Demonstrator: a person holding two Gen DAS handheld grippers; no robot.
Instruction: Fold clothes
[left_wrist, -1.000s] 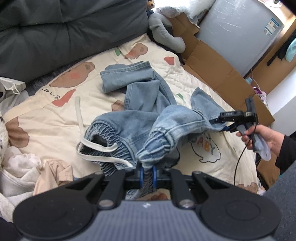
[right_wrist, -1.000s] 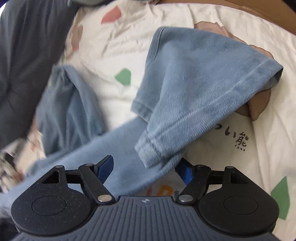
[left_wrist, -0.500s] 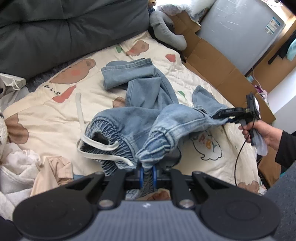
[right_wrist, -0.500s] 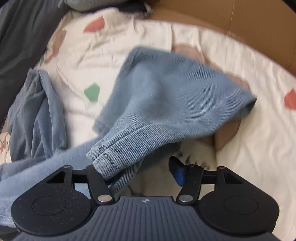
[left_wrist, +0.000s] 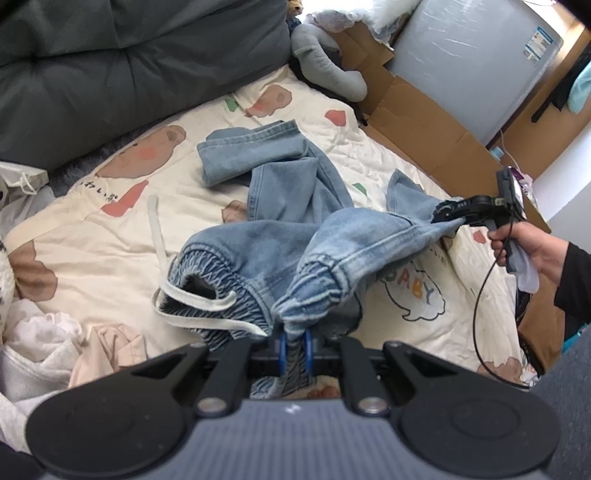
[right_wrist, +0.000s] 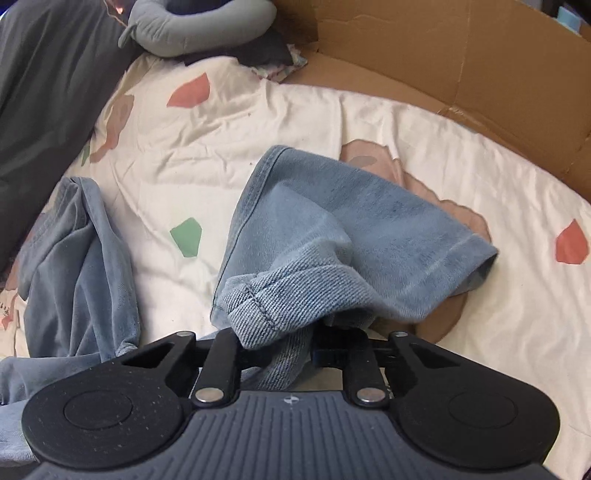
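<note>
Over the printed bedsheet (left_wrist: 122, 236), left gripper (left_wrist: 294, 341) clamped on jeans (left_wrist: 280, 243) waistband, right gripper (right_wrist: 291, 350) pinching a leg hem, far right.

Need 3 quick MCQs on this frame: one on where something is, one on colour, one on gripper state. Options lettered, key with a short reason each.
1. Where does the grey curved cushion lie?
A. at the far edge of the bed, beside the cardboard
B. on the jeans
C. in the person's hand

2. What colour is the drawstring at the jeans waistband?
A. red
B. black
C. off-white

3. What state is the left gripper in?
A. wide open
B. shut on the jeans
C. out of view

Key: 1 A, the cushion rests against the cardboard beyond the bear-print sheet. 2 C, a pale loop hangs from the elastic waist. 3 B, denim sits pinched between the blue pads.
</note>
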